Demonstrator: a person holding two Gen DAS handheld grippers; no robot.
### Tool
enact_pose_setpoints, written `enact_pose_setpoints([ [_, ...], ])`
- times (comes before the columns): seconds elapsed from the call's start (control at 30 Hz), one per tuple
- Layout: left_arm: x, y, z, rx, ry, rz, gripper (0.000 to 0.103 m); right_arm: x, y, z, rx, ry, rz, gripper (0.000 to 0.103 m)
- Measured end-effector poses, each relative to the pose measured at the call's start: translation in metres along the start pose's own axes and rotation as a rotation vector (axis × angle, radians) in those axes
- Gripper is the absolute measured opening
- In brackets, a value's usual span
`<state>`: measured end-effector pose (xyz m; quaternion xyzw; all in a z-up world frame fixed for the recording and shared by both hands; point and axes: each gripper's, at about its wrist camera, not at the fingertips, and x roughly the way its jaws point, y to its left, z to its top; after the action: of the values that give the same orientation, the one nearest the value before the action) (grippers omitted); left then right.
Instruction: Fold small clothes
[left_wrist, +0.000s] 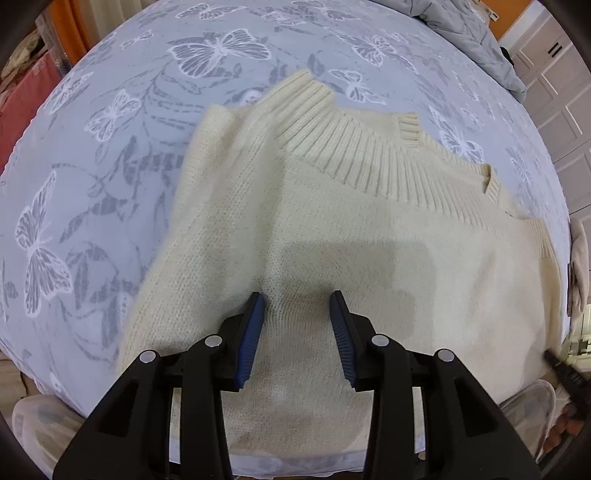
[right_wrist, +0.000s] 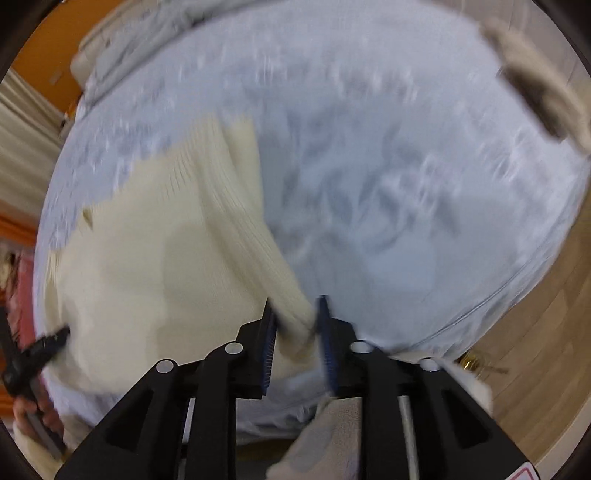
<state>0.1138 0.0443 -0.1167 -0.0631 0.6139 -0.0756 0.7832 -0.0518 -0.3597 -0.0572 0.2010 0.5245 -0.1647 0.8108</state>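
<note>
A cream knit sweater (left_wrist: 332, 229) lies on the butterfly-print bedspread (left_wrist: 92, 184), partly folded, its ribbed hem band (left_wrist: 354, 155) lying across the top. My left gripper (left_wrist: 297, 299) is open, its blue pads just above the sweater's body, holding nothing. In the blurred right wrist view the sweater (right_wrist: 147, 251) lies to the left. My right gripper (right_wrist: 295, 306) has its jaws partly closed around the ribbed corner of the sweater (right_wrist: 291, 310), which sits between the pads. The left gripper (right_wrist: 40, 350) shows at that view's left edge.
A grey quilt (left_wrist: 465, 33) is bunched at the far edge of the bed. A beige garment (right_wrist: 535, 85) lies at the bed's right edge. White cabinet doors (left_wrist: 557, 85) and wooden floor (right_wrist: 535, 350) surround the bed.
</note>
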Motion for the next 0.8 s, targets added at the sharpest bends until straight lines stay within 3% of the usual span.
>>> enact_pose_setpoints([
  [0.1, -0.006, 0.0, -0.001, -0.002, -0.009, -0.02, 0.036, -0.007, 0.03, 0.024, -0.1, -0.057, 0.024, 0.058],
  [0.23, -0.036, 0.007, 0.01, -0.095, -0.096, -0.115, 0.054, 0.015, 0.063, 0.061, -0.195, -0.068, 0.014, 0.06],
  [0.27, -0.043, 0.009, 0.02, -0.107, -0.126, -0.112, 0.063, 0.024, 0.073, 0.071, -0.222, -0.073, 0.001, 0.06],
  [0.33, -0.047, 0.012, 0.039, -0.122, -0.155, -0.095, 0.069, 0.043, 0.088, 0.085, -0.255, -0.064, -0.034, 0.062],
  [0.43, -0.034, 0.023, 0.072, -0.16, -0.149, -0.053, 0.071, 0.076, 0.091, 0.098, -0.253, -0.005, -0.069, 0.059],
  [0.47, -0.023, 0.025, 0.081, -0.162, -0.125, -0.036, 0.069, 0.087, 0.091, 0.098, -0.246, 0.042, -0.048, 0.046],
  [0.5, -0.011, 0.025, 0.087, -0.146, -0.101, -0.025, 0.062, 0.09, 0.093, 0.097, -0.242, 0.075, -0.03, 0.012],
  [0.53, -0.003, 0.025, 0.09, -0.129, -0.077, -0.018, 0.03, 0.083, 0.093, 0.098, -0.236, 0.058, -0.002, 0.011],
  [0.57, 0.009, 0.024, 0.093, -0.112, -0.028, 0.005, 0.01, 0.065, 0.095, 0.099, -0.246, -0.01, 0.038, 0.011],
  [0.63, 0.003, 0.028, 0.092, -0.148, -0.062, -0.015, 0.009, 0.036, 0.094, 0.105, -0.245, -0.101, 0.066, 0.01],
  [0.7, -0.008, 0.031, 0.094, -0.169, -0.113, -0.029, 0.009, 0.032, 0.083, 0.117, -0.179, -0.13, 0.109, 0.01],
  [0.73, -0.007, 0.033, 0.096, -0.177, -0.112, -0.025, 0.01, 0.043, 0.079, 0.12, -0.153, -0.104, 0.108, 0.011],
  [0.8, 0.007, 0.037, 0.1, -0.195, -0.077, 0.008, 0.01, 0.104, 0.068, 0.119, -0.125, 0.067, 0.027, 0.013],
])
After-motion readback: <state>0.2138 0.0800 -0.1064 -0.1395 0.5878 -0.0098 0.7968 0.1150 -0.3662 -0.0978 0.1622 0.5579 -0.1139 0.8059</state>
